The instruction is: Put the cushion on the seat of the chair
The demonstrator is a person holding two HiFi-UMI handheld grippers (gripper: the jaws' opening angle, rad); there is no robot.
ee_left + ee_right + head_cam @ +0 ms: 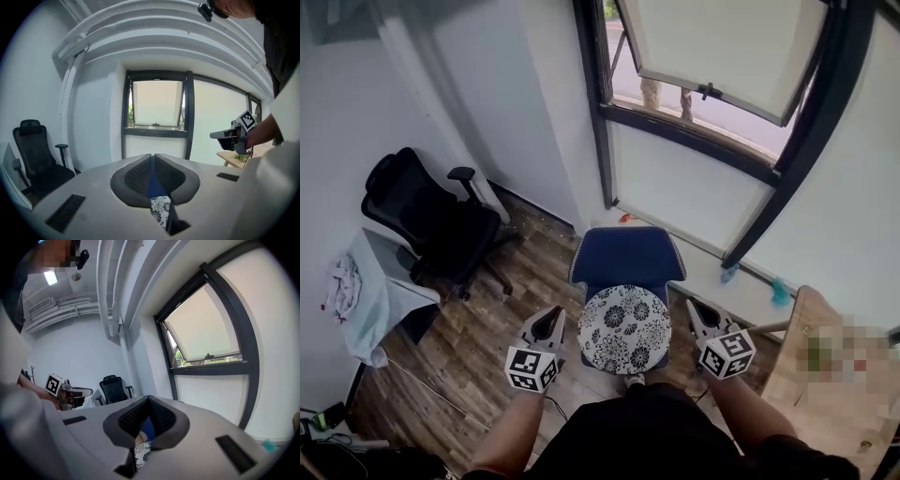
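A round white cushion (625,328) with a black flower print lies on the seat of the blue chair (628,255), which stands under the window in the head view. My left gripper (549,321) hangs just left of the cushion, apart from it, jaws shut and empty. My right gripper (699,311) hangs just right of the cushion, also shut on nothing. In the left gripper view the jaws (153,159) meet at the tips, with the cushion (161,208) and blue chair showing below them. The right gripper view shows its own jaws (149,399) pressed together over the cushion (140,454).
A black office chair (431,220) stands at the left wall beside a small table (377,281) with a cloth on it. A wooden table (811,375) is at the right. The tilted-open window (712,66) is straight ahead, over wood flooring (478,347).
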